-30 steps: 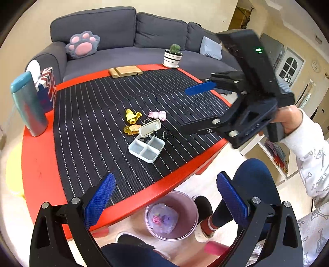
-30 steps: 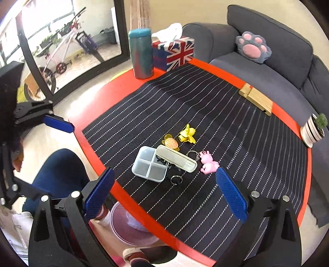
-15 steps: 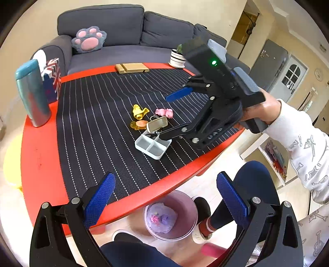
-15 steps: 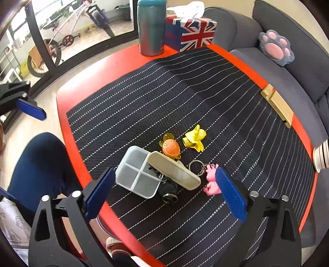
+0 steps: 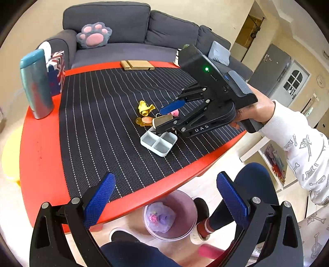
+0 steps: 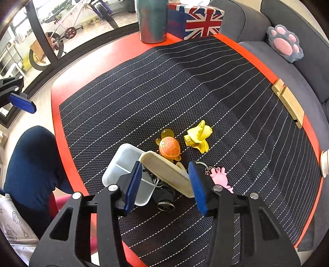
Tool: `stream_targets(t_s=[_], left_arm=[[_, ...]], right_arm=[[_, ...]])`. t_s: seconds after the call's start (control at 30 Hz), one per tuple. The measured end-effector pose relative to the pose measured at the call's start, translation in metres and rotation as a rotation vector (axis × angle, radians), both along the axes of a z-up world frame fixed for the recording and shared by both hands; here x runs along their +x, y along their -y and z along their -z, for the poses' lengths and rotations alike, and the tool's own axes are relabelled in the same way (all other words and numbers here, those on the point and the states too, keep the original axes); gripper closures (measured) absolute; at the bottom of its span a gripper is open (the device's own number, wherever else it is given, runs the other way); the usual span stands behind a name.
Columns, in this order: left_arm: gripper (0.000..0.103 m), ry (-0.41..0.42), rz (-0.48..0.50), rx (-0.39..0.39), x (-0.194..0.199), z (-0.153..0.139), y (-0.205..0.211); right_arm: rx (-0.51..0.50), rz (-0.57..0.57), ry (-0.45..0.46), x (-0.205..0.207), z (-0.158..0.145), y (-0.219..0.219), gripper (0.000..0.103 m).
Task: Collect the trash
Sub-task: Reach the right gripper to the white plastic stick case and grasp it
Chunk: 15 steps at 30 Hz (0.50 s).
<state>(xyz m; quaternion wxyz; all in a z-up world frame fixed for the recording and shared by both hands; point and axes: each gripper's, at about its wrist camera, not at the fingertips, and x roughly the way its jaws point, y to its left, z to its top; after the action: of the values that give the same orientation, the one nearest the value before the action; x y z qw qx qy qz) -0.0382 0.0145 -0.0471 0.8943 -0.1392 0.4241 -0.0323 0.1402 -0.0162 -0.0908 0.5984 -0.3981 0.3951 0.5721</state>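
Observation:
A clear divided box (image 5: 158, 142) (image 6: 121, 170) with a beige lid (image 6: 166, 173) raised open lies on the striped mat. Beside it lie an orange turtle (image 6: 170, 148), a yellow toy (image 6: 197, 136), a pink pig keyring (image 6: 221, 179) and a black round item (image 6: 164, 198). My right gripper (image 6: 166, 184) (image 5: 164, 116) is low over the box, its fingers partly closed on either side of the lid; contact is unclear. My left gripper (image 5: 164, 197) is open and empty, above the table's near edge. A pink bin (image 5: 170, 213) holding crumpled trash stands on the floor below.
A teal tumbler (image 5: 37, 84) and a Union Jack tissue box (image 6: 195, 18) stand at the table's left end. A wooden stand (image 5: 136, 65) lies at the far edge. A grey sofa with a paw cushion (image 5: 93, 36) is behind. The person's legs are under the table.
My right gripper has come down over the box and its fingers have narrowed from wide open to around the lid. The left gripper has stayed open near the table edge.

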Motion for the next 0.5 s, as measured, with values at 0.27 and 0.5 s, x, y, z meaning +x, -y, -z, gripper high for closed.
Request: stream_targets(t_s=[0.27,0.5], left_arm=[[0.008,-0.001,0.005,-0.004,0.0013,0.0004,0.0023],[0.008,-0.001,0.008,-0.003,0.0027,0.0003,0.0032]], right_arm=[[0.004,0.007,0.012,0.0049,-0.0008,0.0006,0.081],[0.007,0.006,0.012,0.0077,-0.0017,0.0006,0.094]])
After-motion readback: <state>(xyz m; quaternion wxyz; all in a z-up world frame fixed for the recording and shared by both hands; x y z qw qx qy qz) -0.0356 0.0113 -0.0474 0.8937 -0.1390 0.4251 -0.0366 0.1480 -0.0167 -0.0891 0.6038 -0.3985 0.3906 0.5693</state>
